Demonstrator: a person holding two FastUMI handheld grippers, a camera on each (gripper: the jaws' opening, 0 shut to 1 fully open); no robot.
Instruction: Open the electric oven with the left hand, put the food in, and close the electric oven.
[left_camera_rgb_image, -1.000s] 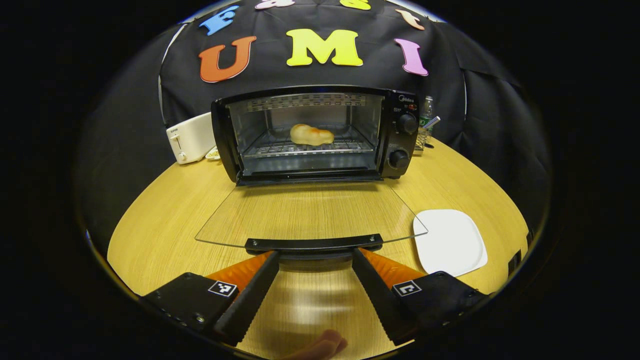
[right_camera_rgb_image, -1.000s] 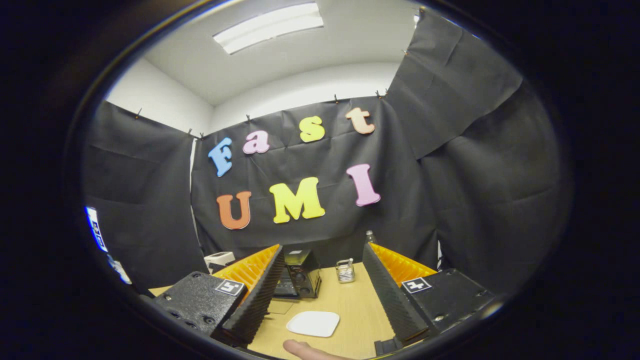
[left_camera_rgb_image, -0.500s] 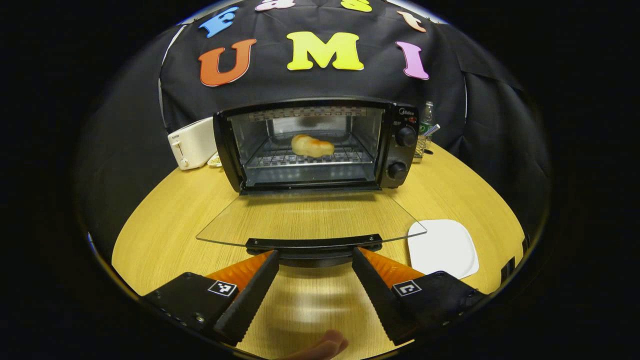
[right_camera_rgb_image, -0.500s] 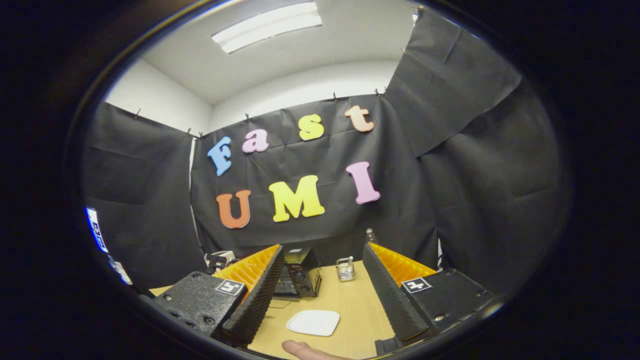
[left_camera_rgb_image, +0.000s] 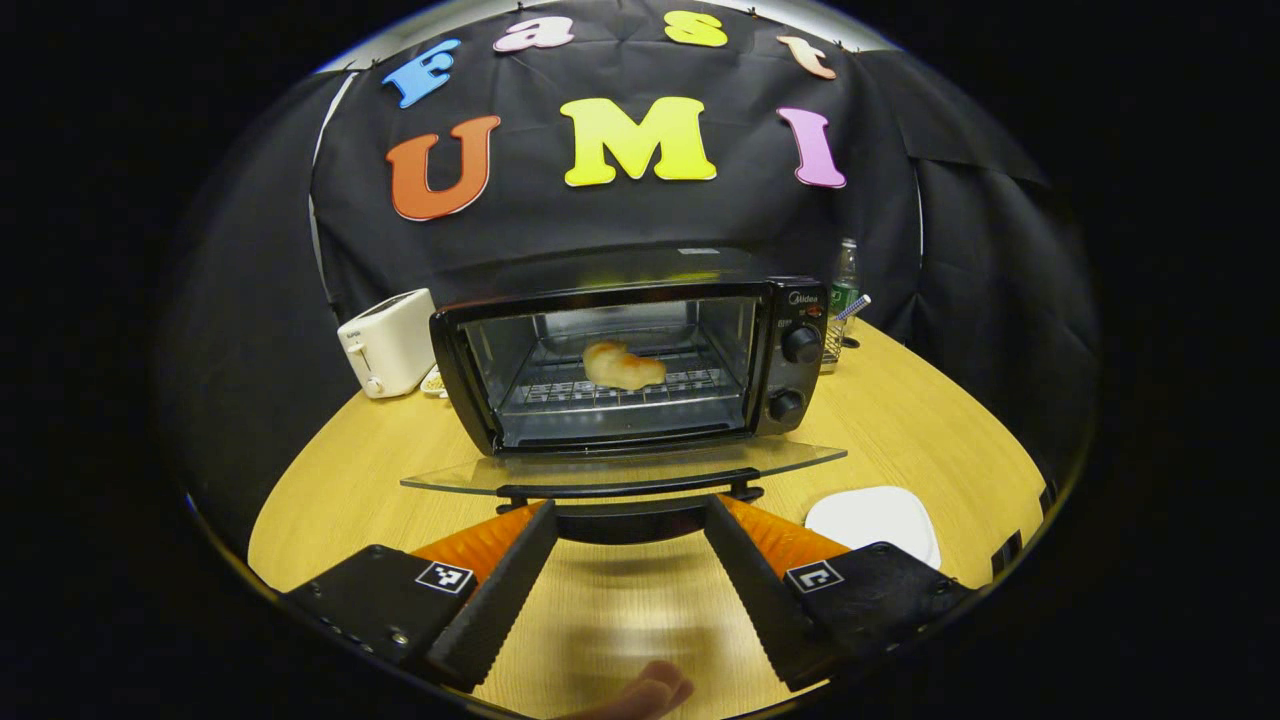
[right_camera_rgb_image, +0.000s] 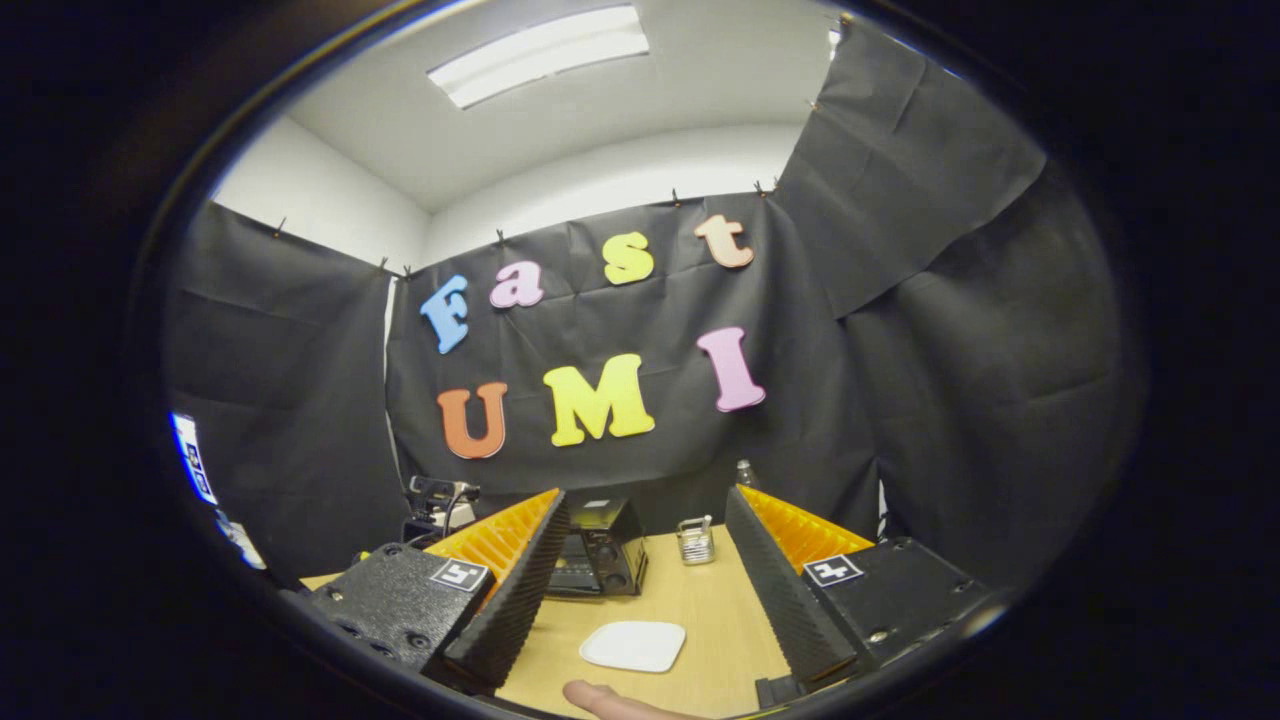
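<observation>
Toward the table's (left_camera_rgb_image: 380, 470) far left edge stood a toaster (left_camera_rgb_image: 388, 342), just beside the oven (left_camera_rgb_image: 630, 355). The oven sat near the far edge, its cavity open, and the food (left_camera_rgb_image: 622, 365) lay on the rack (left_camera_rgb_image: 620, 392) inside, about mid-way across. The glass door (left_camera_rgb_image: 620, 468) hung nearly level out toward the near edge, and its handle (left_camera_rgb_image: 628, 488) ran across just ahead of the left gripper (left_camera_rgb_image: 628, 512). That gripper's jaws were spread wide, one finger toward each end of the handle; whether they touched it could not be told, and nothing was clamped.

With the food already in, closing looked like the step in hand. It would go best if the fingers stayed under the handle's middle and lifted in an arc about the hinge at the oven's base, pushing evenly so the door did not twist, then easing off near the frame so the glass did not slam.

To the right, near the table's right edge, lay an empty white plate (left_camera_rgb_image: 872, 518).

In the right gripper view, the right gripper (right_camera_rgb_image: 645, 535) pointed high at the wall, jaws wide apart and empty, well clear of the door's swing.
</observation>
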